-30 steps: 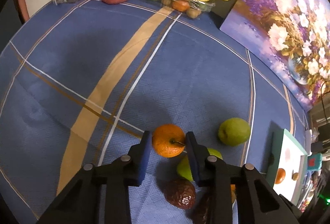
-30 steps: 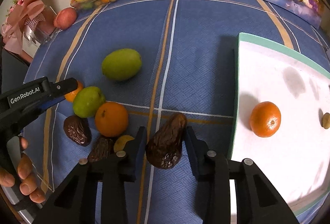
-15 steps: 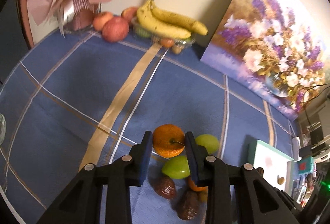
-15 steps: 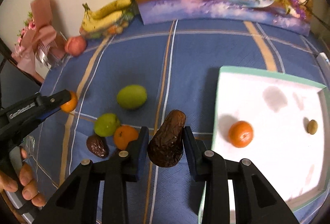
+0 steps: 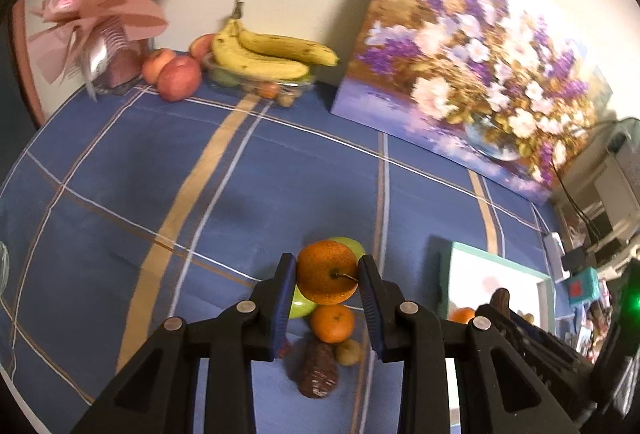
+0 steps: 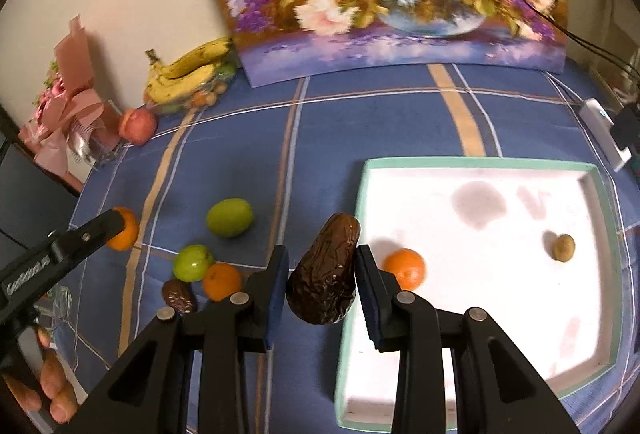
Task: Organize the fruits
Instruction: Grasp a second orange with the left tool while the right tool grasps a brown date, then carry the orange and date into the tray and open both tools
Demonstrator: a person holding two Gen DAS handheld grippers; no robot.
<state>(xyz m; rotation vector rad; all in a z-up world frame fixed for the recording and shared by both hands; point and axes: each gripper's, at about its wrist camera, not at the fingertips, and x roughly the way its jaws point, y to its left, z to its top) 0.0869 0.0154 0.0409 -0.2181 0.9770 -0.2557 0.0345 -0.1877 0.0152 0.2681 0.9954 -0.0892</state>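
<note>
I am holding my left gripper (image 5: 327, 276) raised above the blue cloth (image 5: 200, 194), its jaws closed on an orange (image 5: 326, 271) at lower centre of the left view; a short stem is showing on the fruit's right side. In the right view, this gripper (image 6: 116, 230) is entering from the left edge, angled up to the right, with the orange (image 6: 126, 233) at its tip and my bare fingers (image 6: 56, 390) showing at the lower left corner.

I am holding my right gripper (image 6: 322, 270) pointed toward the tray's left rim, jaws clamped on a dark wrinkled fruit (image 6: 324, 270) standing nearly upright, tilted slightly right, at lower centre of the frame.

The tray (image 6: 600, 202) is occupying the right half of that view; a second orange (image 6: 405, 269) is lying on its white floor near the left rim, and a small brown fruit (image 6: 564, 247) is lying toward the right rim.

On the cloth at left centre, loose fruit is lying in a cluster: a green fruit (image 6: 229, 217) apart at the top, and below it a smaller green one (image 6: 193, 262), a third orange (image 6: 221, 281) and a dark fruit (image 6: 178, 296) close together.

At upper left, bananas (image 6: 188, 74) are resting on a clear dish beside an apple (image 6: 137, 125).
</note>
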